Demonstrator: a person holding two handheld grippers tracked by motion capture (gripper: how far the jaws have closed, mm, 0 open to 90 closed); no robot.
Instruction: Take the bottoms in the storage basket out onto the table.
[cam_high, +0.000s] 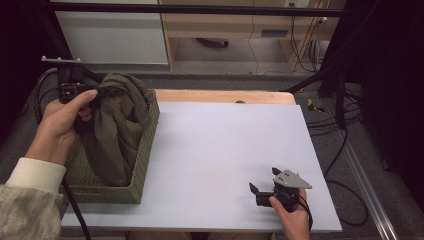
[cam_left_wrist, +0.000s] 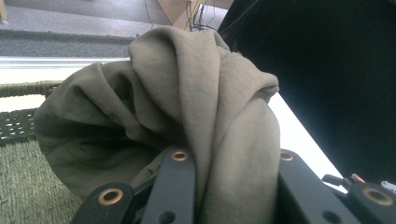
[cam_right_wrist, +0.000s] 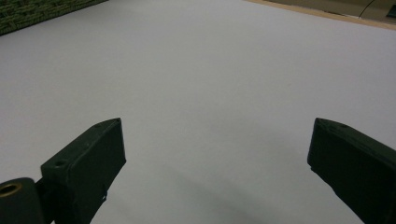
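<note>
Left gripper (cam_high: 111, 92): held in the left hand (cam_high: 61, 124) above the basket, jaws clamped on a fold of olive-green cloth (cam_high: 114, 131).
Woven green basket (cam_high: 144, 150): sits at the table's left edge; the cloth hangs from the jaws down into it, draping over its far rim.
White table top (cam_high: 220, 145): bare in the middle.
Right gripper (cam_high: 261, 189): near the front right edge, resting low on the table, jaws spread wide, nothing between them.

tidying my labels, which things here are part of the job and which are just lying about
In the job:
left gripper, shut on the olive cloth
woven basket
right gripper, open over the table

Lying about:
floor cables
</note>
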